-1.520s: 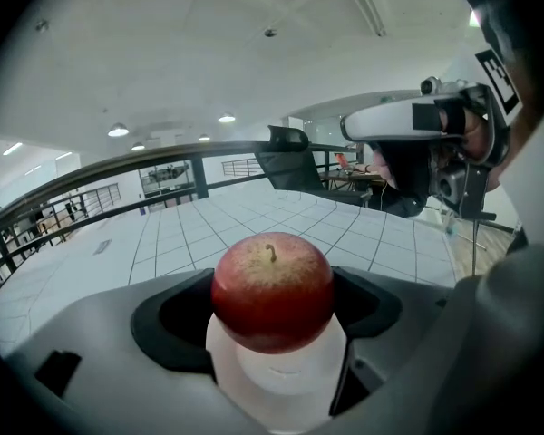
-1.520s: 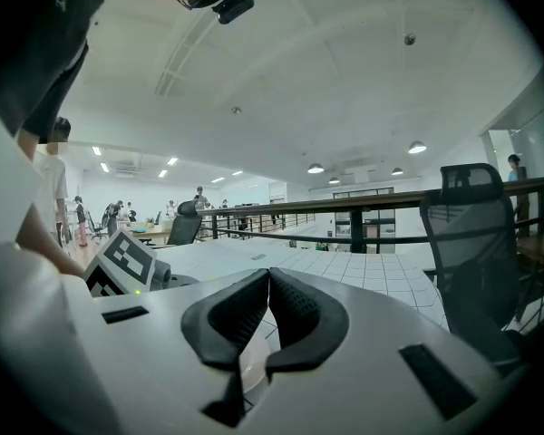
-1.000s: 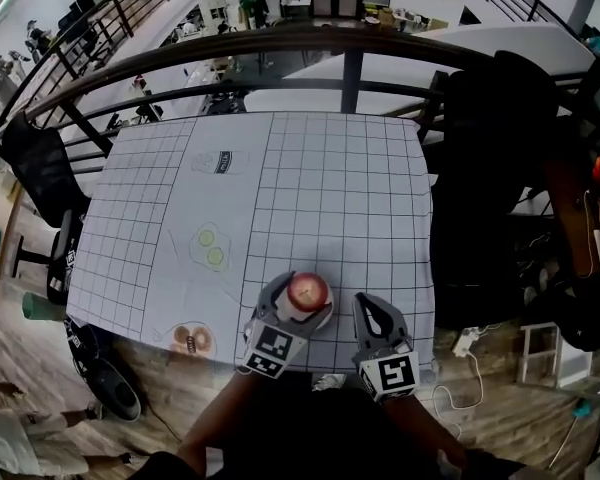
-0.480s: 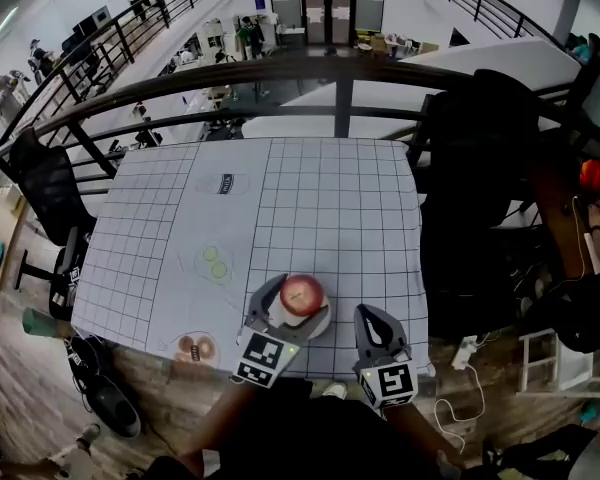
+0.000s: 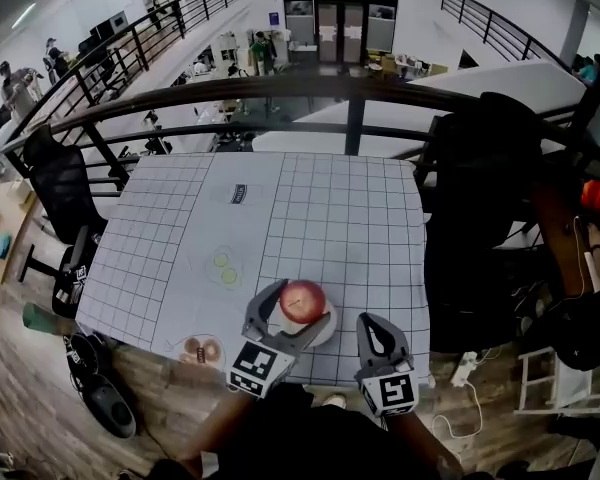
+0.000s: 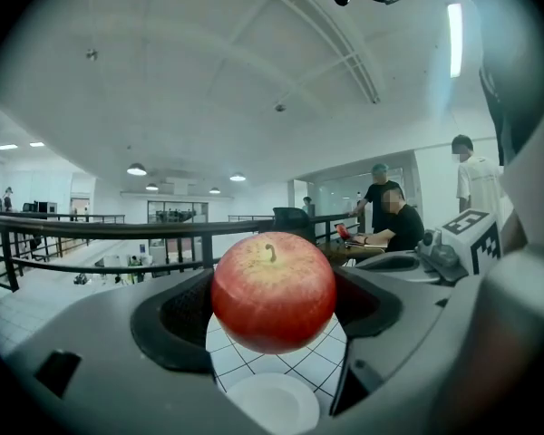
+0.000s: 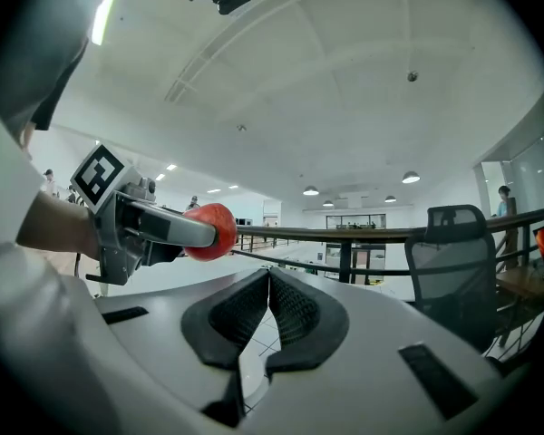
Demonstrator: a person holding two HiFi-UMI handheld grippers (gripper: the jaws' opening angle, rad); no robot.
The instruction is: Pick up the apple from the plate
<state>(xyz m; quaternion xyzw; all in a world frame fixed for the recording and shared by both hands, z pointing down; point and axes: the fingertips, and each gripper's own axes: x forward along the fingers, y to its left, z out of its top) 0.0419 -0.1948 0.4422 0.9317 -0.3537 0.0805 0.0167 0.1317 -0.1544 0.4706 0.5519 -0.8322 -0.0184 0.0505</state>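
The left hand-held gripper [image 6: 274, 308] has its jaws closed against the two sides of the red apple [image 6: 273, 292], which sits stem up between the dark pads. Below the fruit lies the white plate [image 6: 274, 404], and squares of the grid show between the two, so the apple hangs over the plate and not on it. In the head view the apple [image 5: 303, 300] is at the near edge of the counter [image 5: 330, 218], whose white cover is ruled in black squares. The right hand-held gripper [image 7: 267, 290] is just beside it, jaws pressed together with nothing between them. Each gripper bears a marker cube [image 5: 256, 369] printed with a black-and-white square code. Farther up the counter is a small dark label [image 5: 240, 194], its writing too small to read. Left of the plate lie two pale green discs [image 5: 225, 269] and two brown rings [image 5: 198, 349].
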